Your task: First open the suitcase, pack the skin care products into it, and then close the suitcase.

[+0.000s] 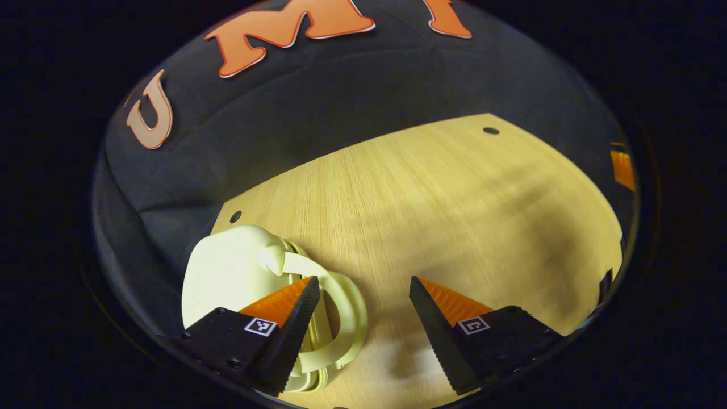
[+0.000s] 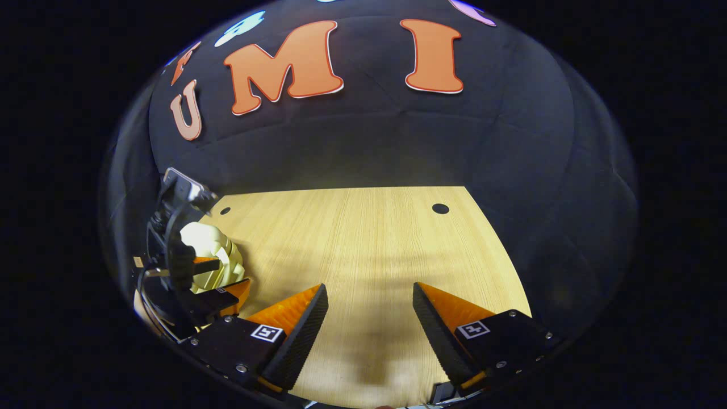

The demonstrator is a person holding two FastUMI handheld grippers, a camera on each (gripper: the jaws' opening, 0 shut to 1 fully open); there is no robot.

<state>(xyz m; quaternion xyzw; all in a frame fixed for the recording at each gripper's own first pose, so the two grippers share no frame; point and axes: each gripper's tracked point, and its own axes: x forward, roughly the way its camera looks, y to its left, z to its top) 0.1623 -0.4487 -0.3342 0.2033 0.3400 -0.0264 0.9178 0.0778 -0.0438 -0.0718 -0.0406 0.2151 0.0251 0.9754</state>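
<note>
Beside the left gripper [image 1: 363, 287], fingers spread, lies the pale suitcase [image 1: 227, 272]; right gripper [image 2: 369, 292] fingers spread too.

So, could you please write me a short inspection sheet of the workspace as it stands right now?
Surface: wooden table, two dark holes near the far edge.
Job's things: pale cream suitcase, closed, handle toward the camera; skin care products: nothing seen.
Clutter: nothing seen.
Grippers: left hand-held gripper open, one finger over the suitcase handle; right hand-held gripper open above bare table.
Cables: dark cables on the left gripper.
Surroundings: black cloth wall.
</note>
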